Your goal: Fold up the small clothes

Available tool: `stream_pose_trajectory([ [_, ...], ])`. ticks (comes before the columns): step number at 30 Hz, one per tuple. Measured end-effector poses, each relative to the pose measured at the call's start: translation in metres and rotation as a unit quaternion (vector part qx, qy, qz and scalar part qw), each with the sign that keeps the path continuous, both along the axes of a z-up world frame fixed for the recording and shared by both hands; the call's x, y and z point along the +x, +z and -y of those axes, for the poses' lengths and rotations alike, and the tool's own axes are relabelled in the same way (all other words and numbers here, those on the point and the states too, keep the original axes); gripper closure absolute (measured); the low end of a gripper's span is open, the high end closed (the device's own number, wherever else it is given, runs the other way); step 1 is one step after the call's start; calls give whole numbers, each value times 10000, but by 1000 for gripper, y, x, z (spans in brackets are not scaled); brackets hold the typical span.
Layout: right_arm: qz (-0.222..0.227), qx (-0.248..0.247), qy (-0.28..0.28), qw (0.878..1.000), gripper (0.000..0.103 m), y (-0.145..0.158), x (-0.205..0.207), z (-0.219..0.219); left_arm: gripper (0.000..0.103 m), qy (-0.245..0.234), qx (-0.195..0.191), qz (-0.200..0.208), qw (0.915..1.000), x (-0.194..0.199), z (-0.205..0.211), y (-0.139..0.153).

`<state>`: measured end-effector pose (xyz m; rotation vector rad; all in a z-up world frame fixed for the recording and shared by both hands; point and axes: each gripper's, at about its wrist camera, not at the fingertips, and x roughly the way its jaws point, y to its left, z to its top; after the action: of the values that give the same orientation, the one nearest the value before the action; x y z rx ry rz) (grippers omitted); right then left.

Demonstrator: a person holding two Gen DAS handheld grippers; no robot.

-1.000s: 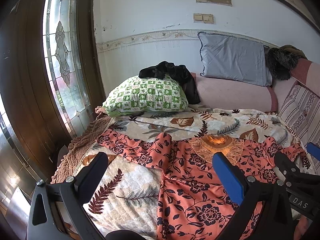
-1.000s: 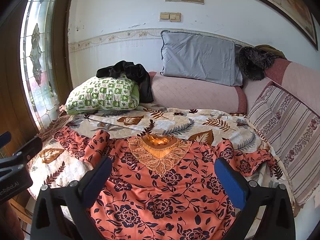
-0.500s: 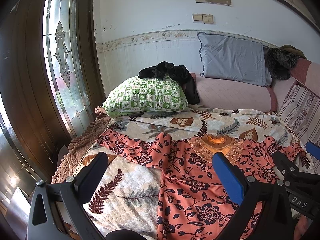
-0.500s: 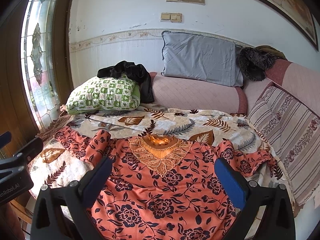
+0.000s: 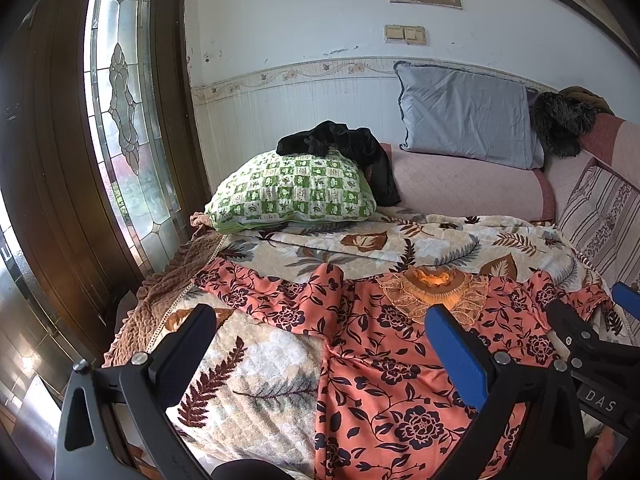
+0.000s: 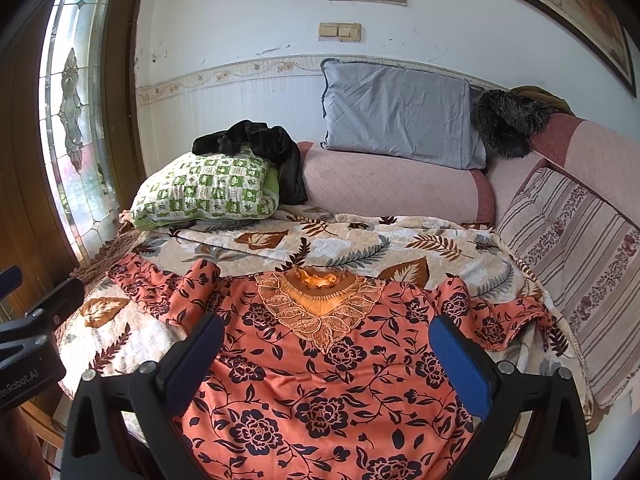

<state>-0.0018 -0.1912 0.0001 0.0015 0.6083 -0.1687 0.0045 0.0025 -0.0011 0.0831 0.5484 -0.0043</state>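
An orange floral top (image 6: 320,380) with a lace collar (image 6: 320,304) lies spread flat on the leaf-print bedspread (image 6: 340,248), sleeves out to both sides. It also shows in the left wrist view (image 5: 380,360). My left gripper (image 5: 320,344) is open and empty, held above the garment's left side. My right gripper (image 6: 326,350) is open and empty, held above the garment's chest. The right gripper shows at the right edge of the left wrist view (image 5: 592,340), and the left gripper at the left edge of the right wrist view (image 6: 32,332).
A green checked pillow (image 6: 208,192) with a black garment (image 6: 256,144) on it lies at the back left. A grey pillow (image 6: 400,116) leans on the wall. A striped cushion (image 6: 576,256) is at the right. A glass door (image 5: 120,120) stands left of the bed.
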Motion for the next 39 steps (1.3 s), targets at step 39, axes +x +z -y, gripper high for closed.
stream_pose_trajectory([
  [39,-404,799,-272,9956,0,-68,83,100,0,-225,68,-743,9970,109,51,-67],
])
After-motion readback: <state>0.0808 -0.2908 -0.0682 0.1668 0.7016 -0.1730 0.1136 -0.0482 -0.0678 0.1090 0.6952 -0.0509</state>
